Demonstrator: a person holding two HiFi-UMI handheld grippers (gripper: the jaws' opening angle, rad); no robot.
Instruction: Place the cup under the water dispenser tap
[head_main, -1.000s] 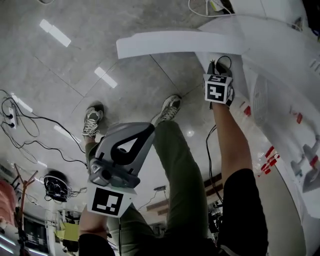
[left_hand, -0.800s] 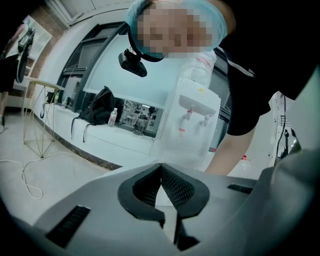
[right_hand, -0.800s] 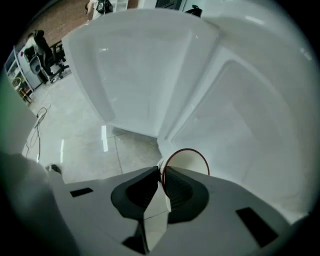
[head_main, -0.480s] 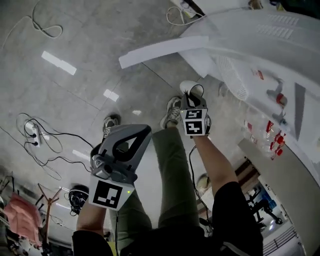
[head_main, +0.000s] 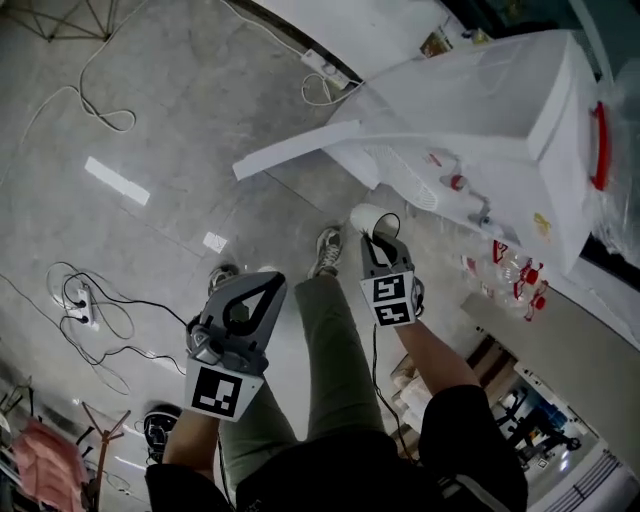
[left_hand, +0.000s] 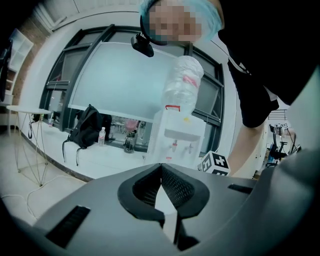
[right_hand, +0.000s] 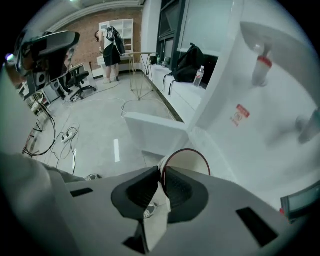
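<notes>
Closest to you, your left gripper (head_main: 268, 285) was pressed together with nothing in it; in the left gripper view its tips (left_hand: 161, 167) met in a point. It hung over your left leg, well apart from the cup.

Just beyond, your right gripper (head_main: 372, 238) was pinching the cup (head_main: 365, 217) by its side wall. In the right gripper view the jaws (right_hand: 161, 174) stood a sliver apart with that thin wall clamped between the ribbed pads. One pad was inside the mouth and the other outside. The rest of the cup (right_hand: 187, 161) stuck out past the right-hand jaw.

The cup was in the air at the very tip of that gripper, above the floor (head_main: 150, 120) and your shoes. It was held in front of the water dispenser (head_main: 500, 110). It was near the taps but not under either of them.

The cup was a small white paper one with a thin dark red line round its rim. Its round mouth faced back toward the gripper's camera, and the inside looked pale and empty.

Farther off, the dispenser's white front (right_hand: 260, 115) carried a red tap (right_hand: 261, 67) and a second tap (right_hand: 306, 122) beside it. From the left gripper view, a clear bottle (left_hand: 182, 87) stood upside down on top of the dispenser (left_hand: 177, 142).
</notes>
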